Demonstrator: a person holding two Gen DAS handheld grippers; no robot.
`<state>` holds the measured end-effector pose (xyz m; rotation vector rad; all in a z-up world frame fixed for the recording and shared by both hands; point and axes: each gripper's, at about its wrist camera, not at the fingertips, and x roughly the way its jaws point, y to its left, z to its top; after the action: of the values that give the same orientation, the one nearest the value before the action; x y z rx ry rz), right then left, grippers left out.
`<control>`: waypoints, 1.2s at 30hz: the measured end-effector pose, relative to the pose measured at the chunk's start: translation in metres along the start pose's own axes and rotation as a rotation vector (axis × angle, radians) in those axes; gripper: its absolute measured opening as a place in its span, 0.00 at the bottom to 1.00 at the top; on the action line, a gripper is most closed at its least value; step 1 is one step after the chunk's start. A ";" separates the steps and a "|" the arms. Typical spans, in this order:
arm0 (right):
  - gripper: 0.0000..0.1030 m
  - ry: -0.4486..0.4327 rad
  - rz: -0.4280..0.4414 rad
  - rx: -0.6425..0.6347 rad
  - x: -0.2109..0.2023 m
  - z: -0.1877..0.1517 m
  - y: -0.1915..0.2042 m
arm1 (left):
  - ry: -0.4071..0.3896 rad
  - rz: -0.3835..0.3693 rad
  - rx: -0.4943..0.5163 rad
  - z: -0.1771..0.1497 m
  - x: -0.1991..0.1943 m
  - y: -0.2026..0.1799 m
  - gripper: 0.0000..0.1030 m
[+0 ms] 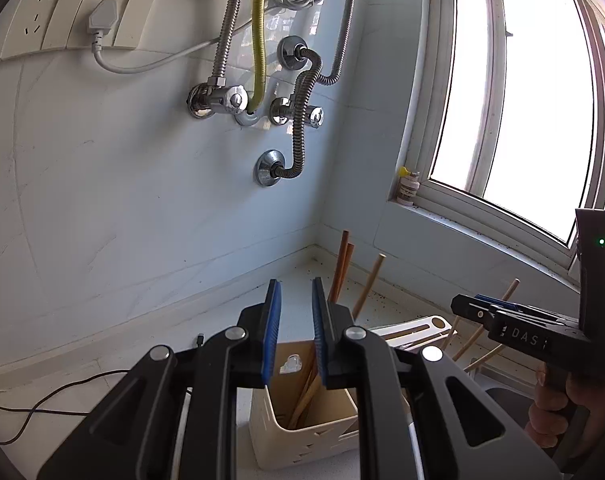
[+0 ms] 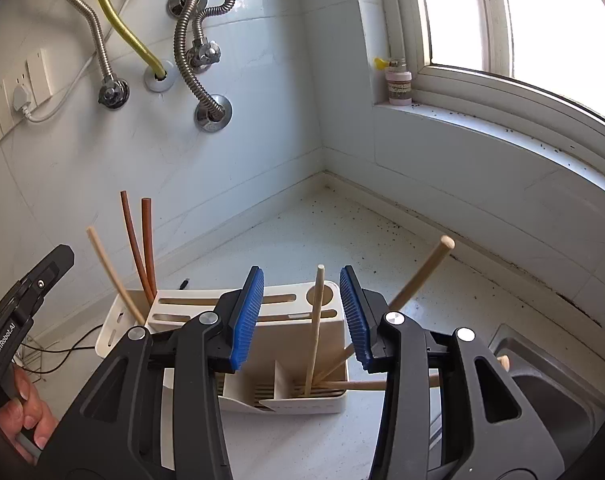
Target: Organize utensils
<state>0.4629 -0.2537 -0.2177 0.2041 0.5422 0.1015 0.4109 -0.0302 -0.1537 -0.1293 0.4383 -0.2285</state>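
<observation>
- Your left gripper [image 1: 296, 332]: blue pads a narrow gap apart, nothing pinched between them. It hangs over the open left-end compartment of the cream utensil holder [image 1: 302, 432].
- Your right gripper [image 2: 300, 320]: jaws spread wider, also holding nothing. One pale chopstick [image 2: 315, 328] stands in the gap between the pads, touching neither as far as you can tell.
- Holder, from the right wrist view: slotted block in the middle, open bins at either end. It sits on the white countertop [image 2: 342, 232] out from the back corner, with the sink [image 2: 542, 380] just beside its right end.
- Left bin: two reddish-brown chopsticks [image 2: 142, 248] and a cream one [image 2: 106, 268], all upright and leaning.
- Right bin: the pale stick, a thicker wooden dowel [image 2: 426, 272] tilted toward the window, plus at least one more lying nearly level and poking out toward the sink.
- Progress, judged: most utensils look already binned. No loose utensils show on the countertop.
- Left to do, likely: stand up the low-lying sticks in the right bin; sort by colour if you want matched sets.
</observation>
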 end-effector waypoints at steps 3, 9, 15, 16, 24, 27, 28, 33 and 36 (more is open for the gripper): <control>0.37 -0.003 0.004 0.016 -0.004 0.003 -0.003 | -0.010 0.004 -0.002 0.002 -0.006 0.000 0.15; 0.37 -0.029 0.010 0.003 -0.020 0.010 0.001 | -0.030 0.029 0.003 0.012 -0.023 0.002 0.15; 0.44 -0.076 0.044 -0.024 -0.046 0.017 0.018 | -0.105 0.084 -0.030 0.023 -0.064 0.016 0.55; 0.47 -0.091 0.049 -0.032 -0.052 0.017 0.023 | -0.130 0.104 -0.036 0.024 -0.075 0.019 0.63; 0.75 -0.164 0.171 -0.117 -0.093 0.007 0.080 | -0.184 0.248 -0.037 0.022 -0.161 0.052 0.88; 0.84 -0.159 0.230 -0.154 -0.101 -0.003 0.105 | -0.152 0.311 -0.044 0.012 -0.192 0.070 0.94; 0.84 -0.154 0.247 -0.166 -0.103 -0.006 0.113 | -0.135 0.329 -0.049 0.008 -0.201 0.076 0.94; 0.85 -0.114 0.319 -0.218 -0.107 -0.027 0.152 | -0.053 0.415 -0.102 -0.020 -0.241 0.106 0.95; 0.84 -0.085 0.351 -0.233 -0.106 -0.040 0.169 | -0.016 0.459 -0.141 -0.037 -0.260 0.121 0.95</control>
<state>0.3447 -0.0982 -0.1607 0.0739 0.4013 0.4932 0.1887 0.1478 -0.1025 -0.1651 0.4565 0.2543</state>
